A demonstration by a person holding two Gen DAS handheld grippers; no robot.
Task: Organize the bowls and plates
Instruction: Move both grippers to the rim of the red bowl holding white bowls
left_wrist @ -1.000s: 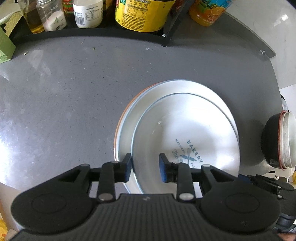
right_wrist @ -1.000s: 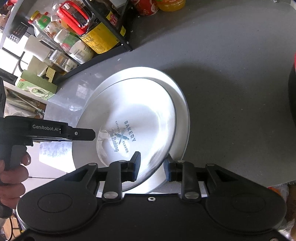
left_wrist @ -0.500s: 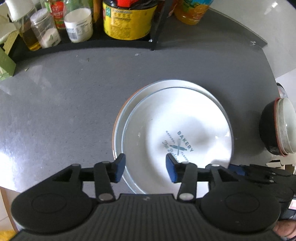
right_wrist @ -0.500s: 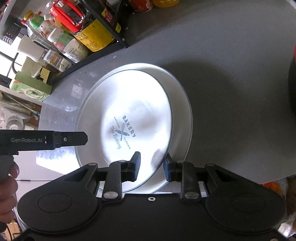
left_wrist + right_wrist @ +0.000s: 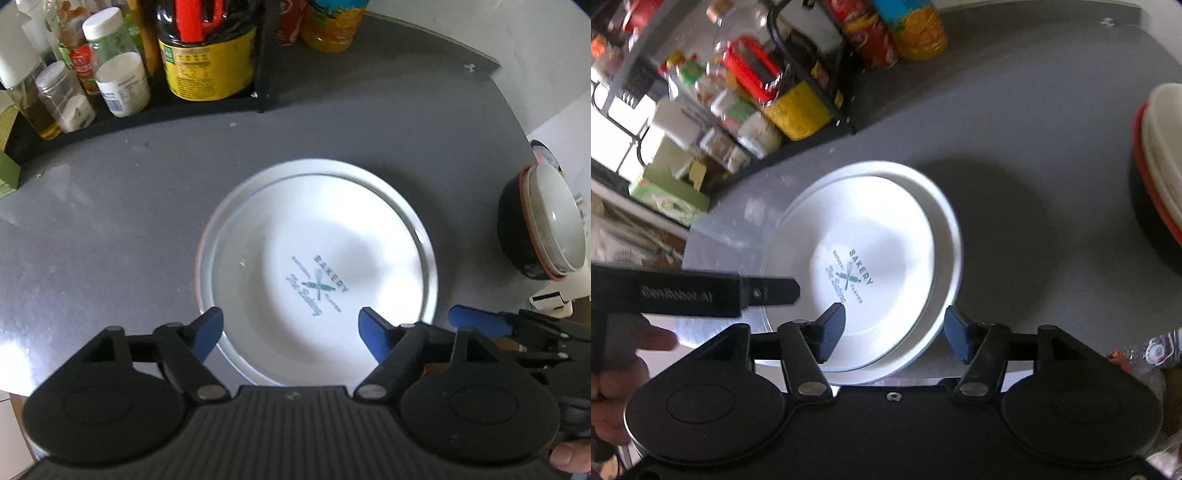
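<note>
two grippers, left point(image 5: 290, 330) and right point(image 5: 894, 330), are spreading their fingers, nothing clamped; the top plate point(image 5: 317, 277) sits off-centre near the counter's point(image 5: 110, 221) front edge and might slide.

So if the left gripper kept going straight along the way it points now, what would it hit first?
Most likely the top plate, the white one printed BAKERY. The left gripper points steeply down over that plate's near edge, jaws opening with nothing pinched between them. Depth is hard to judge, so the lower plate is less likely.

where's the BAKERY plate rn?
BAKERY plate sits mid-counter in both wrist views, nested on a larger white plate, stacked bowls to its right.
</note>
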